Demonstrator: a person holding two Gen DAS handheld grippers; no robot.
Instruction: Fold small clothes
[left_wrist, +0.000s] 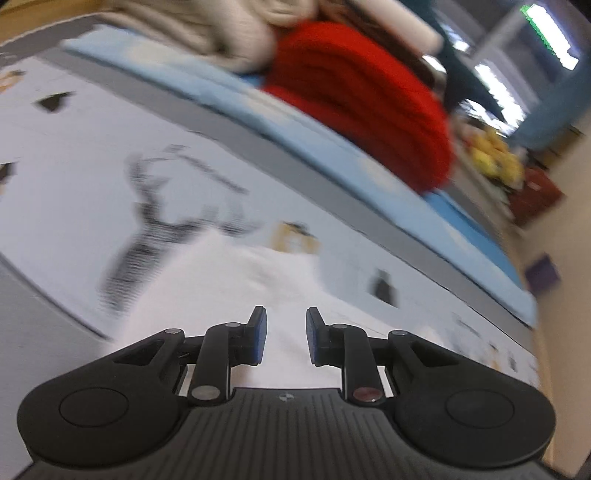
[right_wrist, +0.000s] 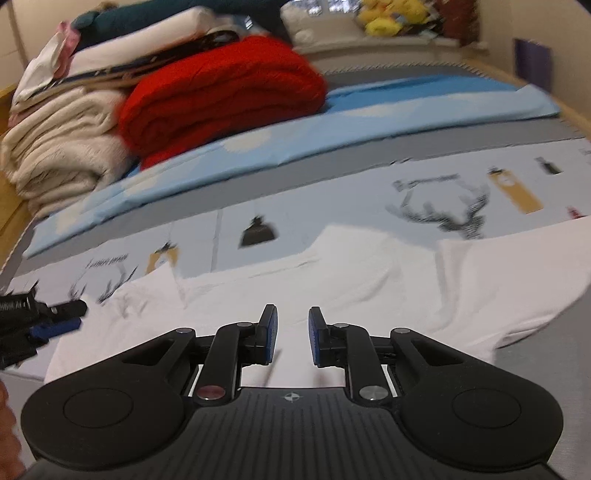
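Note:
A small white T-shirt lies spread flat on a pale sheet printed with antlers and tags. My right gripper is open and empty, just above the shirt's near part. My left gripper is open and empty, over the white cloth; its black-and-blue tip also shows at the left edge of the right wrist view, by the shirt's left sleeve. The left wrist view is blurred.
A folded red blanket and a cream blanket pile sit at the back on a light blue sheet. Yellow plush toys lie far back. The bed's wooden edge runs along the right.

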